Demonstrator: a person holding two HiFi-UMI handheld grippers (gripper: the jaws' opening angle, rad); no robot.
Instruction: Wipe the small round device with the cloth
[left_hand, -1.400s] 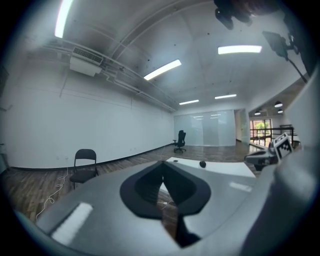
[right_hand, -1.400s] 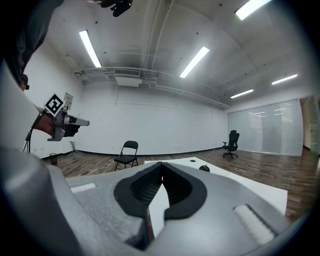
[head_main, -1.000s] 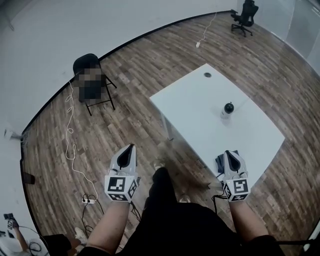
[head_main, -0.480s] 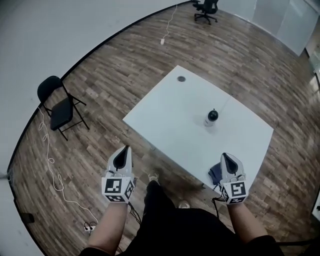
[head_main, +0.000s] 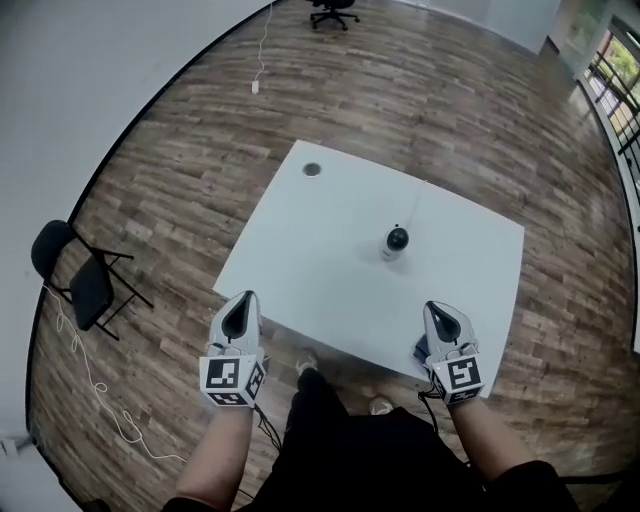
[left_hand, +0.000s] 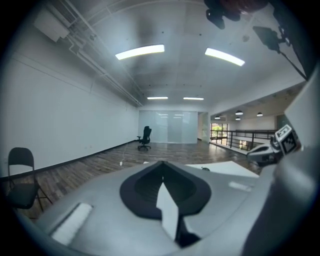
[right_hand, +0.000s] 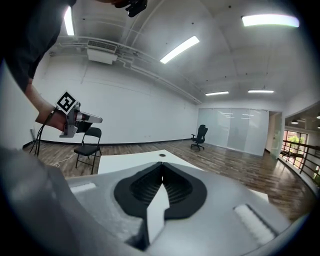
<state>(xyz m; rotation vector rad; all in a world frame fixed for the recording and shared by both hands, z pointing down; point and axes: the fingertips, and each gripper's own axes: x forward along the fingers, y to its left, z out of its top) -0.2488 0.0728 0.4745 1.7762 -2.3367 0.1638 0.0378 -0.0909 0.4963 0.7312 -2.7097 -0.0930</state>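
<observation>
- Black-domed small round device (head_main: 396, 241) stands near the middle of the white table (head_main: 320, 250), with bare tabletop all round it.
- Dark cloth (head_main: 420, 349) lies at the table's near edge, partly hidden by the right gripper (head_main: 432, 308), whose jaws are pressed together on nothing.
- Left gripper (head_main: 246, 299), likewise closed and empty, hangs just off the table's near-left edge.
- Wooden floor (head_main: 150, 200) lies open round the table; a folding chair (head_main: 80, 285) stands well to its left.
</observation>
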